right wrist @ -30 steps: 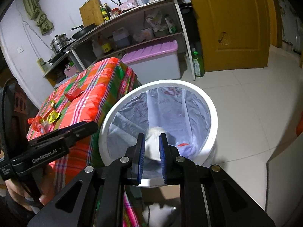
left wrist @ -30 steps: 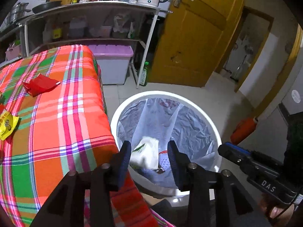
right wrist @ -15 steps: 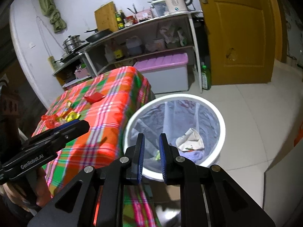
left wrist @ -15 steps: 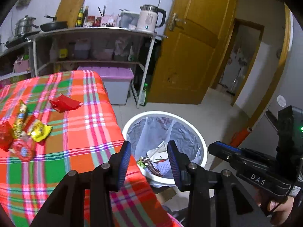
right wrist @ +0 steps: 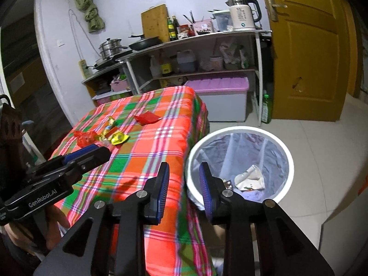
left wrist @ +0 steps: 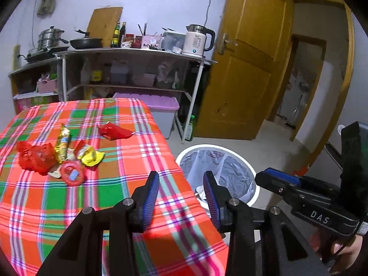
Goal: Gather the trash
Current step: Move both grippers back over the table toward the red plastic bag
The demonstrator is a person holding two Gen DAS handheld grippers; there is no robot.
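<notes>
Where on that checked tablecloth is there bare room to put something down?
The near half of the tablecloth is bare, from the wrapper cluster to the edge beside the bin. The far end behind the red wrapper is free too. The left middle is crowded.

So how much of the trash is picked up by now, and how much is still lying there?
Some trash already lies in the white bin, including a crumpled white paper. Nothing is in hand: the left gripper and right gripper are both open and empty. Left on the checked tablecloth: a red wrapper lying apart, plus a cluster with a yellow wrapper and a red bag.
</notes>
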